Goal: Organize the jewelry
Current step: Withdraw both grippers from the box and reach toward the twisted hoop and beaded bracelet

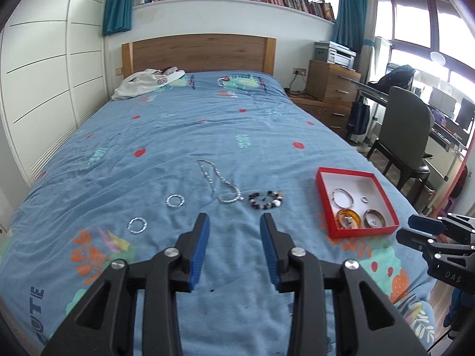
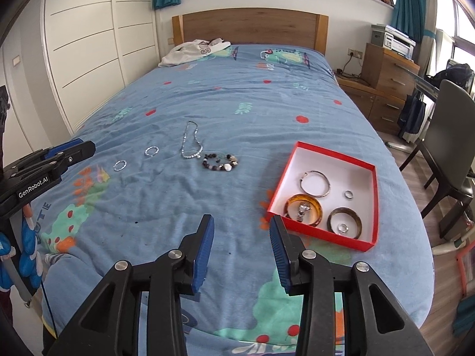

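A red box (image 1: 322, 195) (image 2: 375, 201) with a white inside lies on the blue bedspread. It holds a silver bangle (image 2: 315, 184), an amber bangle (image 2: 303, 209) with a watch in it, a brown bangle (image 2: 345, 222) and small rings. Loose on the bed lie a silver necklace (image 1: 218, 182) (image 2: 191, 141), a beaded bracelet (image 1: 265, 200) (image 2: 220, 161) and two silver rings (image 1: 175, 200) (image 1: 137, 225). My left gripper (image 1: 234, 222) is open and empty, short of the necklace and bracelet. My right gripper (image 2: 242, 224) is open and empty, just left of the box's near corner.
The bed (image 1: 178, 124) has a wooden headboard (image 1: 199, 52) and white clothing (image 1: 148, 81) near the pillow end. A white wardrobe (image 1: 44, 74) stands left. A wooden dresser (image 1: 332, 84), a chair (image 1: 406, 136) and a desk stand right.
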The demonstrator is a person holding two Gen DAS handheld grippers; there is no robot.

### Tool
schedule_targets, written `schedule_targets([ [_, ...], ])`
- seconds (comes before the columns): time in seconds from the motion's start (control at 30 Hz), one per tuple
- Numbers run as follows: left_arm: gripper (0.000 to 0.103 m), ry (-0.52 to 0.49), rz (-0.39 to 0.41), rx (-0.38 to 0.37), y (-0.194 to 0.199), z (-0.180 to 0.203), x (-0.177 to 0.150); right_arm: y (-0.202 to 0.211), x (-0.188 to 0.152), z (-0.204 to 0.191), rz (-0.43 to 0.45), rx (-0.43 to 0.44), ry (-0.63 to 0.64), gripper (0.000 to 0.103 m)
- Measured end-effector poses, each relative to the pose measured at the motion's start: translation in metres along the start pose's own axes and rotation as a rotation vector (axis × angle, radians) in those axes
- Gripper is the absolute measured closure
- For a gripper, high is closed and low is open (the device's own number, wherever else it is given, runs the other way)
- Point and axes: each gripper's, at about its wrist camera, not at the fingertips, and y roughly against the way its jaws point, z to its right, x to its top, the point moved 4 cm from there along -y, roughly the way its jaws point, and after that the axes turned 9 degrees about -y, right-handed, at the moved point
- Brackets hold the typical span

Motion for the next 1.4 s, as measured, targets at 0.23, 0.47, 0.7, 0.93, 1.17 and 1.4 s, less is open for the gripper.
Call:
schedule_targets([
  [0.23, 0.062, 0.048, -0.029, 0.049, -0.005, -0.038, -0.015, -0.018, 0.001, -0.029, -0.026, 0.035, 0.038, 0.062],
  [0.47, 0.058, 0.082, -0.073, 0.082, -0.025, -0.063, -0.028, -0.051, 0.000, -0.052, -0.075, 0.072, 0.066, 0.061],
  [0.7, 0.057, 0.116, -0.136, 0.116, -0.055, -0.085, -0.042, -0.086, -0.002, -0.063, -0.121, 0.096, 0.076, 0.061],
  [0.93, 0.057, 0.180, -0.202, 0.168, -0.082, -0.121, -0.067, -0.121, 0.000, -0.071, -0.154, 0.133, 0.084, 0.061],
  [1.17, 0.057, 0.259, -0.224, 0.196, -0.097, -0.162, -0.089, -0.147, 0.006, -0.066, -0.171, 0.158, 0.069, 0.061],
  [1.4, 0.057, 0.285, -0.219, 0.152, -0.122, -0.169, -0.088, -0.171, 0.010, -0.055, -0.187, 0.169, 0.057, 0.061],
])
